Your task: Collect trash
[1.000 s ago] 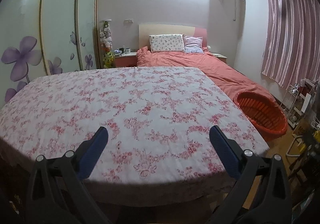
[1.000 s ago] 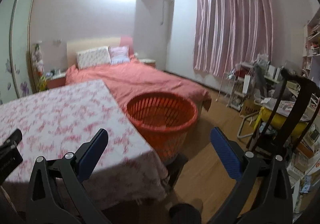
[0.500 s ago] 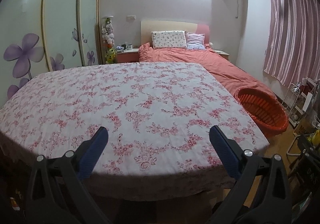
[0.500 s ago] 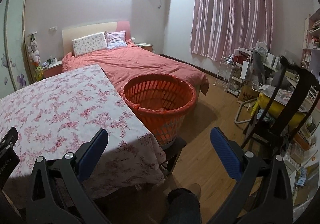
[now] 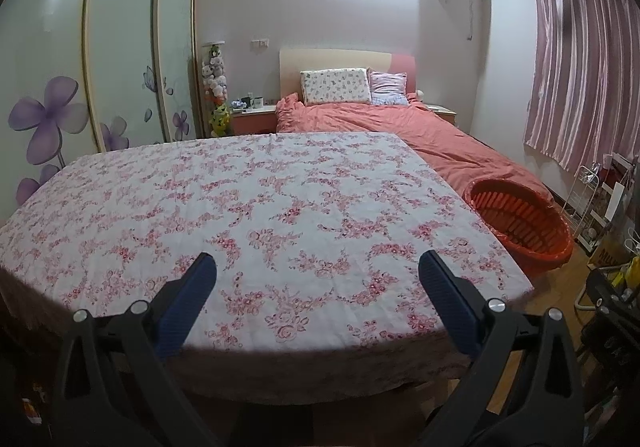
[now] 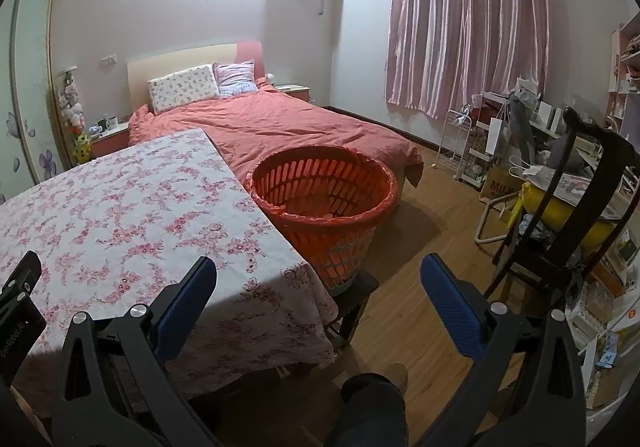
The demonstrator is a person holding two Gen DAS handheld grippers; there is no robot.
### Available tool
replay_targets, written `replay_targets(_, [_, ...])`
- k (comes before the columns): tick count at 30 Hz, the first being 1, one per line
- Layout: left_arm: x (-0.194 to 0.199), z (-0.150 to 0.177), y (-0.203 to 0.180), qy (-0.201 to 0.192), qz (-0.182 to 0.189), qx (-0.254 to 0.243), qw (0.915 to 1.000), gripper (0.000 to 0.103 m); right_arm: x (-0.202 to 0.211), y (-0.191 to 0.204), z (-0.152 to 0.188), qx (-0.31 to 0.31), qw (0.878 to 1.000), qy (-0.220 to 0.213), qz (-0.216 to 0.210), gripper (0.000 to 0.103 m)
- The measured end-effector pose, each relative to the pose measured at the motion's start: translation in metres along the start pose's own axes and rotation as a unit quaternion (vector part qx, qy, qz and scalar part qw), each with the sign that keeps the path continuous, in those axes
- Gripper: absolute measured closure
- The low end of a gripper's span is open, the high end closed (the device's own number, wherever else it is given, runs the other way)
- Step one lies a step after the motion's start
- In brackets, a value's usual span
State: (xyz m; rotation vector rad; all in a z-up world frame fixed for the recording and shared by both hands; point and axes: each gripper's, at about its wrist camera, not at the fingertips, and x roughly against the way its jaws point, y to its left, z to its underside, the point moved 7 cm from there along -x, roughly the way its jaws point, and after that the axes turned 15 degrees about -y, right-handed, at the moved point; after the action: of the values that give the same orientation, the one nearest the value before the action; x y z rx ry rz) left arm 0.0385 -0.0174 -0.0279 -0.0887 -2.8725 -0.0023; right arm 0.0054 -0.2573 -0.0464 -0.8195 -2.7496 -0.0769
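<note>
Above the floral-covered bench (image 5: pixel 280 207), the left tongs (image 5: pixel 318 275) stand spread wide, gripping nothing. Right tongs (image 6: pixel 318 275) likewise spread and empty. Orange basket (image 6: pixel 324 199) (contents possibly scraps, unclear) sits just beside the bench.

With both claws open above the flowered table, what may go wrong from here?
1. The orange basket stands on a small dark stool by the table corner; a bump from the right claw might tip it.
2. The floral cloth hangs loose over the edge, so the left claw could snag it.
</note>
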Motion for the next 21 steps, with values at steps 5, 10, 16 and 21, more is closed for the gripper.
replay_targets(5, [0.003, -0.004, -0.002, -0.003, 0.002, 0.000, 1.0000, 0.004, 0.001, -0.001, -0.002, -0.004, 1.000, -0.004, -0.004, 0.002])
replay_targets(10, [0.005, -0.007, -0.005, -0.007, 0.003, -0.001, 1.0000, 0.004, 0.002, -0.001, -0.005, -0.006, 1.000, -0.009, -0.006, 0.002])
replay_targets(16, [0.008, -0.010, -0.009, -0.012, 0.009, -0.004, 0.9999, 0.004, 0.003, -0.001, -0.007, -0.009, 1.000, -0.014, -0.006, 0.002])
replay_targets(21, [0.008, -0.011, -0.013, -0.012, 0.015, -0.006, 0.9998, 0.004, 0.005, -0.003, -0.008, -0.012, 1.000, -0.019, -0.007, 0.002])
